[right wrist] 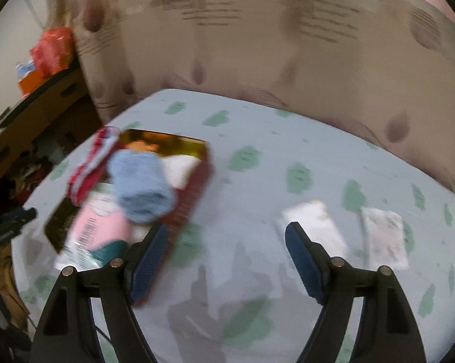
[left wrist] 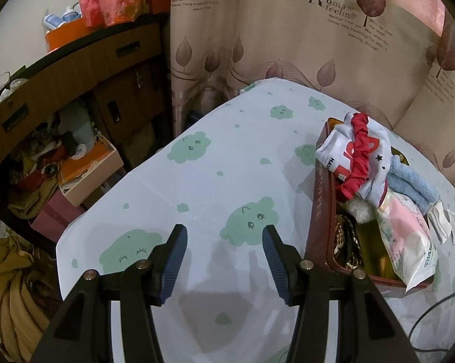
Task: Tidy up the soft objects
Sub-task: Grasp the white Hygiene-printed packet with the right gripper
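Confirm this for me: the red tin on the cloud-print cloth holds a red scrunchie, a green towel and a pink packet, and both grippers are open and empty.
One detail is off: the towel is light blue, not green, as the left wrist view shows. The rest stands: the red tin sits on the cloud-print cloth with the red scrunchie and pink packet, and the left gripper and right gripper are open and empty.

A leaf-print curtain hangs behind the cloud-patterned tablecloth, beside a wooden cabinet.

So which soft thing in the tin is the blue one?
The fluffy folded towel at the tin's far side; the scrunchie is red.
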The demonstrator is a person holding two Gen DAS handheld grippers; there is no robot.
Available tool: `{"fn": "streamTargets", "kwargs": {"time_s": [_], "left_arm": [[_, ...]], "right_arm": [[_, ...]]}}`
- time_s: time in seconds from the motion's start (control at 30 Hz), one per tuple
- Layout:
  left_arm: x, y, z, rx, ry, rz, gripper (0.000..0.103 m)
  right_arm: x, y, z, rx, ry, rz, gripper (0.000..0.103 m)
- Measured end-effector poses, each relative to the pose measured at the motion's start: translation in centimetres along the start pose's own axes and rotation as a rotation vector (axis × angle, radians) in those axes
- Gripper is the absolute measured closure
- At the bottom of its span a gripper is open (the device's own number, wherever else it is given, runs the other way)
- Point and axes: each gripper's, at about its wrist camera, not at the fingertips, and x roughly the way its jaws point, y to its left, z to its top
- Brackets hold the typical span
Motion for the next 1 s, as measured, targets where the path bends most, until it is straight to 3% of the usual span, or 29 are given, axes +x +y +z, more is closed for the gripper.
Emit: {"fn": "streamTargets", "kwargs": {"time_s": [0.3, 0.47, 0.6, 0.83, 1.0], "left_arm": [[-0.1, -0.3, -0.1, 0.016, -0.005, 0.014, 0.050], [0.0, -0.3, -0.2, 0.016, -0.004, 0.023, 0.050], [0.5, -0.1, -0.3, 0.010, 0.007, 0.040, 0.050], [1.2, 0.4, -0.4, -0.008, 0.021, 0.064, 0.050], [1.7, 0.5, -0.4, -0.004, 0.025, 0.093, 0.050]], "right_arm": [[-0.9, -12.5, -3.7, 0.146, 0.033, -0.224, 0.025], [-0.1, -16.8, -5.8, 0.195, 0.064, -0.263, 0.023], [1.5, -18.0, -6.3, 0.223, 0.067, -0.243, 0.014], [5.0, -19.1, -4.5, 0.205, 0.071, -0.292, 0.013], [7.5, -19.5, -3.6, 0.204, 0.099, -0.276, 0.013]]}}
